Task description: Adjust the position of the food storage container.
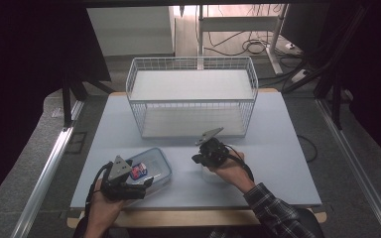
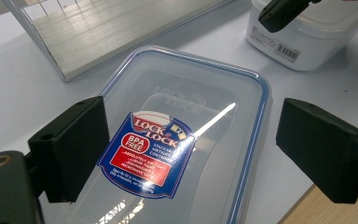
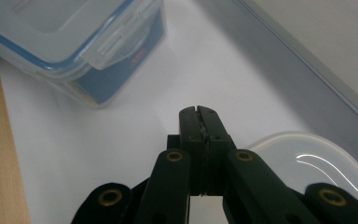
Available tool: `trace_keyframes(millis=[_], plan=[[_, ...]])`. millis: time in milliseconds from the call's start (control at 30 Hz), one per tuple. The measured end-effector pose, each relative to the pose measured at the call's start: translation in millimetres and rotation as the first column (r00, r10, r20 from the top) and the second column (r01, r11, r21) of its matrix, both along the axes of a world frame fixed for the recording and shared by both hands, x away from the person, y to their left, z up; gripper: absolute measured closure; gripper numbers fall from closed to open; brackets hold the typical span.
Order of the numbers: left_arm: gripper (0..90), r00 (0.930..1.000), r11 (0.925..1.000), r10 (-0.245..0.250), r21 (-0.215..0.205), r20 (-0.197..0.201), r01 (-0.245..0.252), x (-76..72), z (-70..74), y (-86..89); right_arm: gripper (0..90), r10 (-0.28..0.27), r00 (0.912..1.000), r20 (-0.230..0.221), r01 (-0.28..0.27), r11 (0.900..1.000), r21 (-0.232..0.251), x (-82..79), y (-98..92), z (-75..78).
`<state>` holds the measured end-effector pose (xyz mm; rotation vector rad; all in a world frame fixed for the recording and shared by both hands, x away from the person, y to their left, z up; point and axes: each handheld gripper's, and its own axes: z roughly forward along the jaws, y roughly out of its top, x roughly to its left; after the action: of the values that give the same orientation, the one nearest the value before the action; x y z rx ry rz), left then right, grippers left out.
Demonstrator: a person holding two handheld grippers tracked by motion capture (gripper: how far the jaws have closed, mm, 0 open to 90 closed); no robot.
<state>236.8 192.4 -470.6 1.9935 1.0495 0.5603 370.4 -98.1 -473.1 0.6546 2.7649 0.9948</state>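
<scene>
Hovering over the box (image 2: pixel 177 140), the left gripper (image 2: pixel 191 149) is spreading its jaws wide, one jaw off each long side of the clear lid with its blue seal, and gripping nothing. A red and blue label (image 2: pixel 147 156) is lying on the lid directly between the jaws. Ahead of this gripper and to its right in the left gripper view, a white tub (image 2: pixel 303 39) is sitting on the table (image 2: pixel 18 88), with one black tip of the other gripper over it. Ahead and to the left, the corner of the wire basket (image 2: pixel 98 32) is resting on the table.

In the high view, the left gripper (image 1: pixel 144 182) is sitting at the near end of the box (image 1: pixel 161 166), held by the left hand (image 1: pixel 101 206). The right gripper (image 1: pixel 198 158) is being held by the right hand (image 1: pixel 230 171) just beside the box's right side, with the basket (image 1: pixel 193 96) standing beyond both.

In the right gripper view, the right gripper (image 3: pixel 200 112) is pressing its jaws together, clenched on nothing I can see. The rim of the tub (image 3: pixel 317 158) is curving just under and to the right of its jaws. The box (image 3: pixel 74 46), latch flap hanging at its end, is lying ahead and to the left, apart from the tips. White table (image 3: pixel 121 149) is showing between them.
</scene>
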Motion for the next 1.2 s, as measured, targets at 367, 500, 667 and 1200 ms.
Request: trace_keyframes(millis=[367, 500, 667, 1200], plan=[[9.3, 1.0, 0.9999, -0.003, 0.011, -0.006, 0.004, 0.6, -1.1, -1.3, 89.8, -0.088, 0.9961, -0.007, 0.088, 0.996, 0.027, -3.4, -48.7, 1.3], [9.3, 1.0, 0.9999, -0.001, 0.01, -0.001, 0.001, 0.1, -0.6, -1.6, 89.8, -0.131, 0.9914, -0.01, 0.131, 0.991, 0.038, -2.0, -67.3, 1.7], [9.4, 1.0, 1.0, 0.003, 0.007, 0.0, -0.003, -0.4, 0.0, 0.2, 89.8, -0.183, 0.9831, -0.006, 0.183, 0.982, 0.042, -0.2, -88.7, 2.2], [10.8, 0.9993, 0.9994, 0.023, 0.027, -0.029, -0.023, 0.9, -2.1, 4.0, 89.8, -0.366, 0.9302, 0.021, 0.366, 0.93, 0.037, 7.5, -155.2, 3.8]])
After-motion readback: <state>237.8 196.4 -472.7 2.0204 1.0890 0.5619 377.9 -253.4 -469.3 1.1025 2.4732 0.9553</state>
